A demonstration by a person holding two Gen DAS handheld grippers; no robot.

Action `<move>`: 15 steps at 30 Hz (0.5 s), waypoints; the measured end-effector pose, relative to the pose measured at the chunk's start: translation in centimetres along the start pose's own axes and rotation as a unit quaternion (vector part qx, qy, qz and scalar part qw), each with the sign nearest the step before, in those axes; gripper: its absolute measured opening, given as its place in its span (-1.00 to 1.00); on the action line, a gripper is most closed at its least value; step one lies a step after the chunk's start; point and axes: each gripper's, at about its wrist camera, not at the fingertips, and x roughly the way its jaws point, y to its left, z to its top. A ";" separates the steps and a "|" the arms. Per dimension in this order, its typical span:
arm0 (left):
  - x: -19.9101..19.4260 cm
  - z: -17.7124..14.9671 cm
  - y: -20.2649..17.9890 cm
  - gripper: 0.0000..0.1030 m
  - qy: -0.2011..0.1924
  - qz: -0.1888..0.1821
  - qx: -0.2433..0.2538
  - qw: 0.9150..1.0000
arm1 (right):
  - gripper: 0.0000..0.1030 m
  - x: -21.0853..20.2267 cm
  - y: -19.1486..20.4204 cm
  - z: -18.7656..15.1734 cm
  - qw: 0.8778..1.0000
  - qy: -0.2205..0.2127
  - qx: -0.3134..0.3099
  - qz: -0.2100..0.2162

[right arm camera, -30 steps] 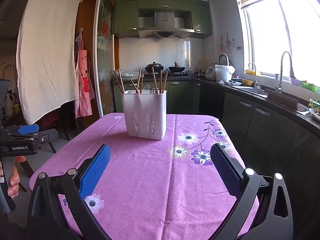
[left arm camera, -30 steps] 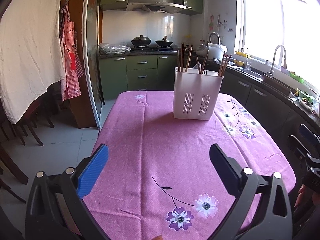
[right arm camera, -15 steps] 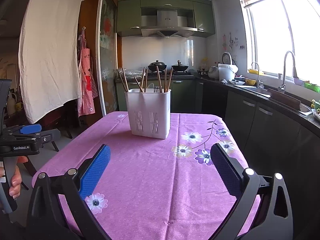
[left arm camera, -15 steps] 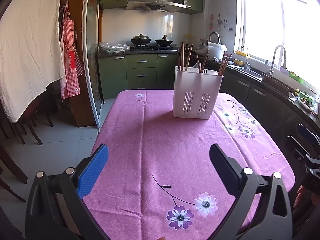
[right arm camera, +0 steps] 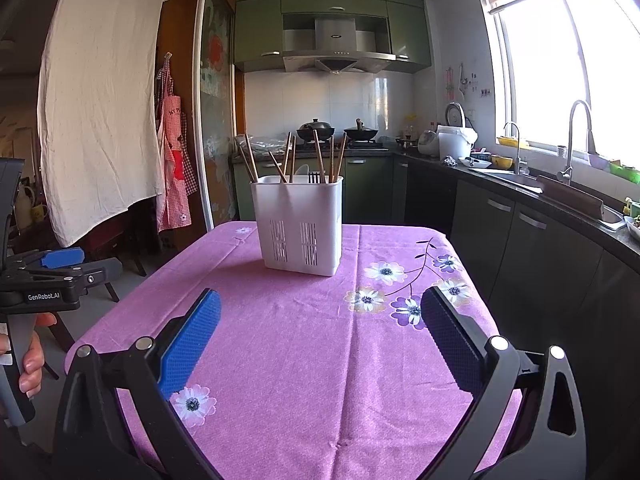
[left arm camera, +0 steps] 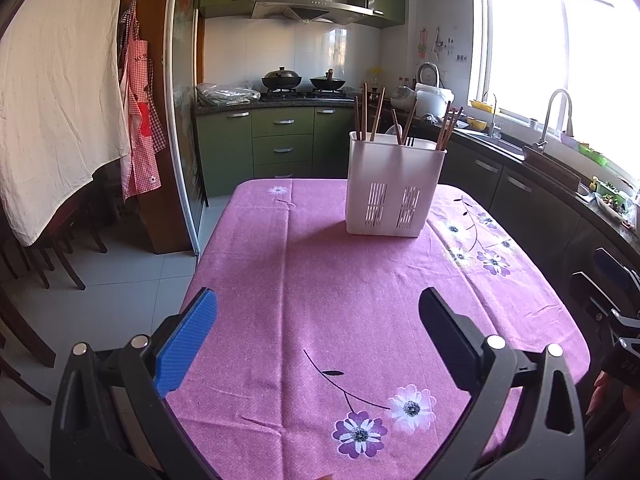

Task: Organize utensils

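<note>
Upright, the slotted white plastic holder (left arm camera: 394,192) carries slim wooden chopsticks (left arm camera: 365,112).

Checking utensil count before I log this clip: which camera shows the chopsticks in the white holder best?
The right wrist view: the chopsticks fan apart against pale wall tiles above the white holder, so each stick separates. In the left wrist view the chopsticks overlap dark counter clutter and look smaller.

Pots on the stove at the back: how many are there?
2. One lidded pot sits on the left of the stove, and one pot with a handle sticking up sits beside it on the right. None seems hidden.
</note>
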 end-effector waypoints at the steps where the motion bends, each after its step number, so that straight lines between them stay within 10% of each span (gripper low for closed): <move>1: 0.0 0.0 0.0 0.86 0.000 0.000 0.000 1.000 | 0.91 0.0 0.0 0.0 1.000 0.000 0.000 0.000; 15: 0.0 0.0 0.0 0.86 0.001 0.002 -0.001 1.000 | 0.91 0.0 -0.1 0.0 1.000 0.003 0.001 0.003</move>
